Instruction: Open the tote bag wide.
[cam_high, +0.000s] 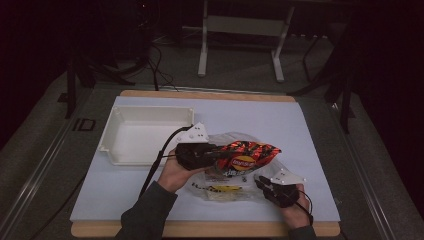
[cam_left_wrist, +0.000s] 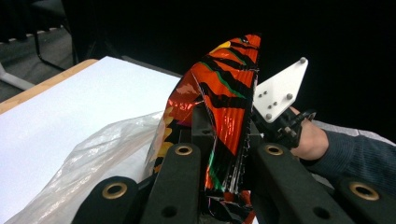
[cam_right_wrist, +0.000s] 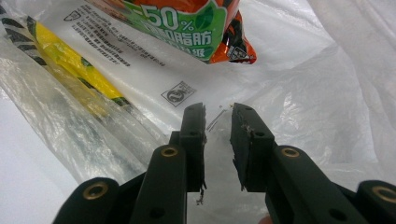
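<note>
"-50%" w/ Chinese chars, prob. "脂肪", on snack bag (cam_right_wrist: 187, 18).

White tray (cam_high: 145, 134) left; right free.

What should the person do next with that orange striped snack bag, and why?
Probably carry the snack bag left toward the white tray. The left gripper is shut on the bag, which looks lifted out of the clear plastic bag. The right gripper sits at the plastic film, jaws slightly apart, seemingly steadying it.

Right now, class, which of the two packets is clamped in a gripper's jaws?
The orange-and-black striped foil snack packet, in the left gripper; the yellow-printed white packet lies inside the clear bag.
</note>
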